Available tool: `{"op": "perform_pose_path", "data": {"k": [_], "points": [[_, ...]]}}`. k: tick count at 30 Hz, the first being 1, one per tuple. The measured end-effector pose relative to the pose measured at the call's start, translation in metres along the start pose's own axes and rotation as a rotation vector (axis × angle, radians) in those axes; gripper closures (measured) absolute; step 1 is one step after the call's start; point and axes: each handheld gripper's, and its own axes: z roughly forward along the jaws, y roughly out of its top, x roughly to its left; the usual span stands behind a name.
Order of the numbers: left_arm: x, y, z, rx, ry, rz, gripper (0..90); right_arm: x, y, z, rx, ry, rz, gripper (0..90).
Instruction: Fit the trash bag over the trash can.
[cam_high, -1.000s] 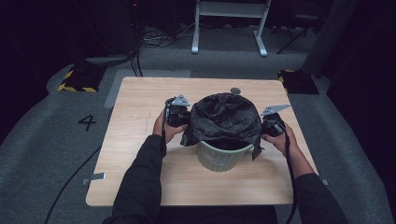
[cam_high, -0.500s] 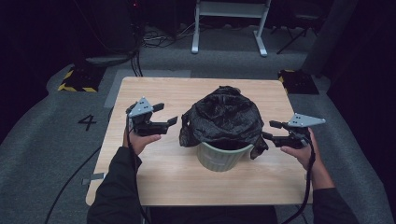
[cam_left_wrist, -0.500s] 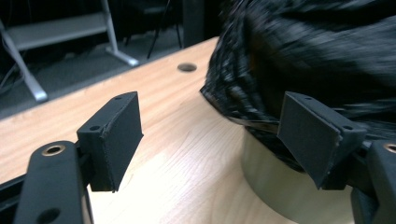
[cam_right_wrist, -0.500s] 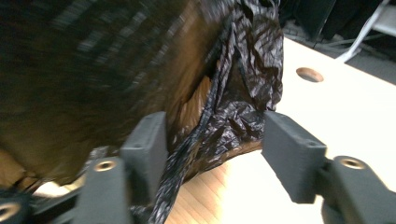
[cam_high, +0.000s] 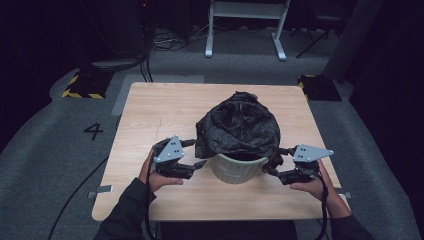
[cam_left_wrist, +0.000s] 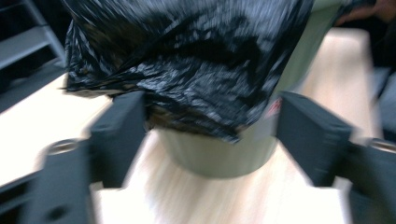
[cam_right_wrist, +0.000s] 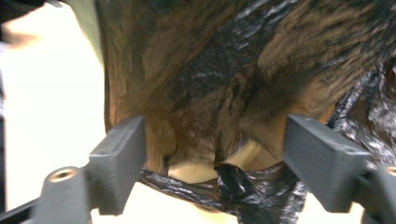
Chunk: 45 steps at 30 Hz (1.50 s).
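Note:
A pale green bin (cam_high: 235, 172) stands on the wooden table (cam_high: 160, 105), with a crumpled black bag (cam_high: 237, 125) bulging out of it and hanging over its rim. My left gripper (cam_high: 197, 153) is just left of the bin, level with the rim. Its jaws are open and have just been closing a little; the bag (cam_left_wrist: 187, 60) and bin (cam_left_wrist: 219, 156) lie ahead of them, unpinched. My right gripper (cam_high: 274, 161) is close against the bin's right side. Its jaws have just been opening, and bag film (cam_right_wrist: 224, 84) hangs between them without being pressed.
A white metal stand (cam_high: 245, 30) is on the floor beyond the table. A yellow-and-black striped block (cam_high: 82, 85) lies at the far left and a dark box (cam_high: 320, 87) at the far right. A cable (cam_high: 80, 192) trails across the grey floor.
Both grippers let go of the bag's upper sides, swung outward with jaws opened, then came back in lower, toward the bin's rim. The bag stays draped over the bin.

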Motion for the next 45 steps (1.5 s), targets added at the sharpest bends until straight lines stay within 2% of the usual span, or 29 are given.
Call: {"op": "perform_pose_path", "data": {"k": [1, 2, 4, 5, 7, 8, 10, 13, 14, 16, 17, 18, 19, 20, 21, 23, 26, 29, 30, 32, 33, 35, 36, 38, 39, 40, 42, 43, 45], "points": [[-0.001, 0.0, 0.003, 0.012, 0.011, 0.011, 42.2, 0.001, -0.001, 0.002, 0.002, -0.017, 0.008, 41.3], [-0.001, -0.001, 0.005, 0.029, 0.018, 0.021, 58.3, 0.001, -0.002, 0.004, 0.003, -0.025, -0.002, 50.7], [0.0, -0.002, 0.009, 0.033, 0.015, 0.026, 68.9, 0.003, -0.003, 0.006, 0.008, -0.033, -0.017, 62.9], [0.001, -0.003, 0.011, 0.038, 0.012, 0.026, 78.8, 0.003, -0.004, 0.005, 0.006, -0.031, -0.027, 69.2], [0.002, -0.005, 0.014, 0.043, 0.002, 0.033, 87.7, 0.005, -0.005, 0.005, 0.006, -0.038, -0.046, 80.5], [0.001, -0.006, 0.015, 0.04, 0.007, 0.029, 89.5, 0.005, -0.006, 0.004, -0.002, -0.024, -0.049, 85.3], [0.001, -0.008, 0.015, 0.034, 0.017, 0.024, 89.8, 0.006, -0.007, 0.003, -0.002, -0.006, -0.061, 90.0], [0.001, -0.011, 0.008, -0.006, -0.011, 0.013, 88.7, 0.008, -0.009, 0.001, 0.003, 0.016, -0.065, 89.9], [0.0, -0.012, 0.005, -0.019, 0.004, 0.003, 85.6, 0.009, -0.009, -0.001, 0.002, 0.012, -0.07, 89.3], [0.0, -0.014, 0.001, -0.061, 0.027, -0.036, 65.8, 0.01, -0.01, -0.003, 0.003, 0.008, -0.072, 90.0], [0.001, -0.014, -0.001, -0.073, 0.036, -0.058, 49.7, 0.009, -0.011, -0.005, 0.002, 0.013, -0.069, 89.9], [0.001, -0.014, -0.004, -0.078, 0.038, -0.077, 41.8, 0.009, -0.011, -0.006, -0.001, 0.013, -0.062, 86.9], [0.002, -0.014, -0.006, -0.092, 0.055, -0.093, 30.4, 0.009, -0.012, -0.007, -0.005, 0.008, -0.053, 77.0], [0.004, -0.015, -0.009, -0.108, 0.063, -0.109, 24.3, 0.008, -0.012, -0.008, -0.008, -0.001, -0.044, 63.4], [0.005, -0.014, -0.012, -0.121, 0.063, -0.121, 20.1, 0.008, -0.011, -0.009, -0.008, -0.013, -0.033, 52.0], [0.007, -0.013, -0.014, -0.131, 0.045, -0.121, 15.8, 0.008, -0.009, -0.013, -0.016, -0.021, -0.023, 36.2], [0.005, -0.01, -0.01, -0.129, 0.028, -0.107, 15.7, 0.011, -0.006, -0.017, -0.039, -0.018, 0.002, 23.4], [0.002, -0.005, 0.001, -0.087, 0.01, -0.089, 15.8, 0.018, -0.002, -0.019, -0.049, 0.0, 0.017, 16.4], [0.002, -0.004, 0.005, -0.075, 0.018, -0.089, 15.9, 0.022, -0.001, -0.019, -0.047, 0.005, 0.018, 16.1], [0.003, -0.002, 0.011, -0.069, -0.002, -0.089, 16.5, 0.027, 0.001, -0.018, -0.04, -0.003, 0.027, 15.5], [0.004, -0.002, 0.015, -0.066, 0.0, -0.095, 18.3, 0.028, 0.001, -0.017, -0.039, -0.012, 0.026, 15.6], [0.006, -0.002, 0.02, -0.052, -0.018, -0.091, 29.3, 0.027, 0.001, -0.014, -0.028, -0.05, 0.039, 15.6], [0.006, -0.001, 0.022, -0.044, -0.009, -0.091, 30.9, 0.027, 0.001, -0.012, -0.024, -0.061, 0.038, 16.0], [0.007, -0.001, 0.026, -0.024, -0.022, -0.079, 42.1, 0.024, 0.001, -0.008, 0.003, -0.105, 0.031, 22.4], [0.008, -0.001, 0.027, -0.016, -0.027, -0.076, 52.8, 0.022, -0.001, -0.005, 0.004, -0.116, 0.035, 27.6], [0.009, -0.002, 0.028, -0.006, -0.032, -0.066, 58.1, 0.02, -0.002, -0.003, 0.006, -0.112, 0.035, 32.0], [0.008, -0.003, 0.029, 0.0, -0.028, -0.049, 73.0, 0.015, -0.006, 0.004, 0.031, -0.14, 0.014, 49.1], [0.009, -0.004, 0.029, 0.005, -0.017, -0.046, 78.0, 0.014, -0.008, 0.005, 0.031, -0.138, 0.015, 55.3], [0.01, -0.005, 0.028, -0.005, -0.025, -0.044, 88.3, 0.01, -0.012, 0.009, 0.042, -0.145, 0.001, 71.2]]}}
